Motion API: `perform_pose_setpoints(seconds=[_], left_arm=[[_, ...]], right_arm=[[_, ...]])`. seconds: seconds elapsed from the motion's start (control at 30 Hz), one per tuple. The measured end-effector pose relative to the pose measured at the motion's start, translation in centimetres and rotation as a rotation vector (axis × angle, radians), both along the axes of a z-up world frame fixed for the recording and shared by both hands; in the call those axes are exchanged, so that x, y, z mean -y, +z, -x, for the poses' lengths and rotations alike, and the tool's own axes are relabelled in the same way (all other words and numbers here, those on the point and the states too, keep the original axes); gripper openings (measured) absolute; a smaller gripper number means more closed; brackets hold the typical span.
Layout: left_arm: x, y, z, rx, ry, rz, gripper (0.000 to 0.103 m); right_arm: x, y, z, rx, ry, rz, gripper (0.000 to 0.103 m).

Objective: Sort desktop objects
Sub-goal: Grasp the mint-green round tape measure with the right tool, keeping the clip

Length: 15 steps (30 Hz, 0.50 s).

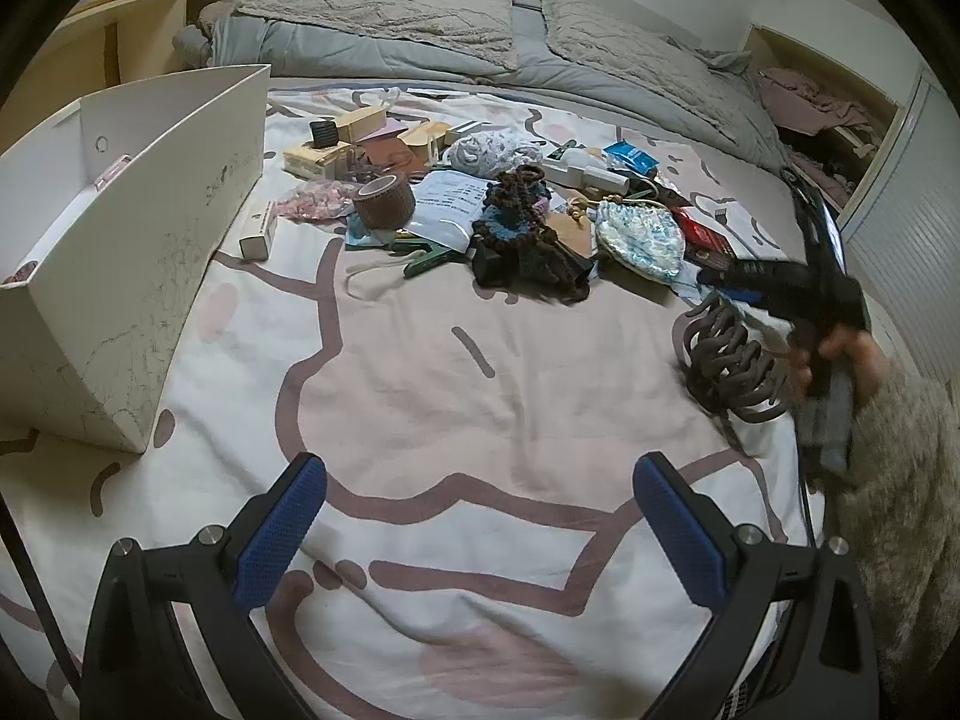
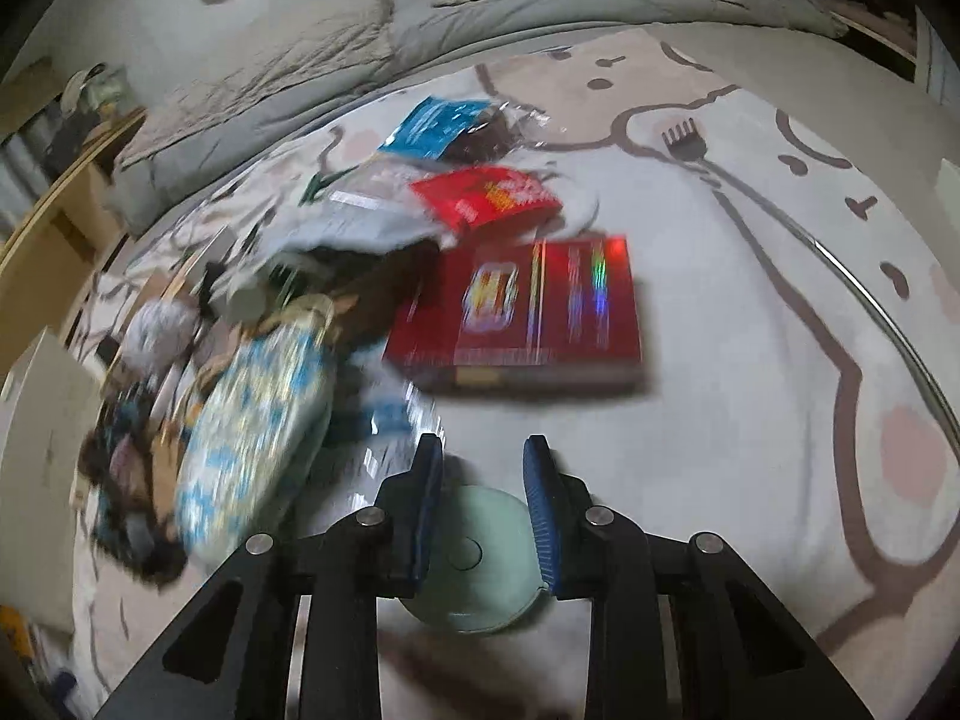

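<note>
A heap of small objects (image 1: 516,198) lies on a patterned bedsheet: a brown tape roll (image 1: 384,201), dark bead strings (image 1: 522,222), a shiny blue-white pouch (image 1: 639,237) and a white bottle (image 1: 585,171). My left gripper (image 1: 480,534) is open and empty above bare sheet. My right gripper (image 2: 483,480) is seen in the left wrist view (image 1: 798,294), near a grey claw hair clip (image 1: 732,360). Its jaws stand close on a pale green round disc (image 2: 474,558). A red box (image 2: 522,312) and the pouch (image 2: 258,432) lie ahead of it, blurred.
A white open cardboard box (image 1: 120,240) stands at the left. A grey quilt (image 1: 456,30) lies across the back. A wooden shelf (image 1: 120,36) stands at the far left. A red packet (image 2: 486,195) and a blue packet (image 2: 432,126) lie beyond the red box.
</note>
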<state>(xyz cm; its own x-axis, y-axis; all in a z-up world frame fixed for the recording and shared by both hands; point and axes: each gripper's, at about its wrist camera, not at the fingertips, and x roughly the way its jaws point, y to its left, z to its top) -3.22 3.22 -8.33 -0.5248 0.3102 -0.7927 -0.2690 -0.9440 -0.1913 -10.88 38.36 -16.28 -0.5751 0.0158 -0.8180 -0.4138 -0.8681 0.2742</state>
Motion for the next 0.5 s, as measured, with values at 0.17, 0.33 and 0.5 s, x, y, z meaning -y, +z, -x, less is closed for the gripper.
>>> perform_pose_setpoints(seconds=[0.17, 0.33, 0.5], left_arm=[[-0.5, -0.2, -0.2, -0.002, -0.013, 0.012, 0.103], [-0.6, -0.6, -0.2, 0.004, -0.007, 0.026, 0.103], [-0.5, -0.8, -0.1, 0.001, 0.002, 0.029, 0.103]], right_arm=[[1.5, -0.1, -3.1, -0.006, 0.027, 0.029, 0.029], [3.5, -0.5, -5.5, -0.045, 0.018, 0.111, 0.029], [5.2, -0.6, -6.5, -0.073, 0.004, 0.181, 0.029]])
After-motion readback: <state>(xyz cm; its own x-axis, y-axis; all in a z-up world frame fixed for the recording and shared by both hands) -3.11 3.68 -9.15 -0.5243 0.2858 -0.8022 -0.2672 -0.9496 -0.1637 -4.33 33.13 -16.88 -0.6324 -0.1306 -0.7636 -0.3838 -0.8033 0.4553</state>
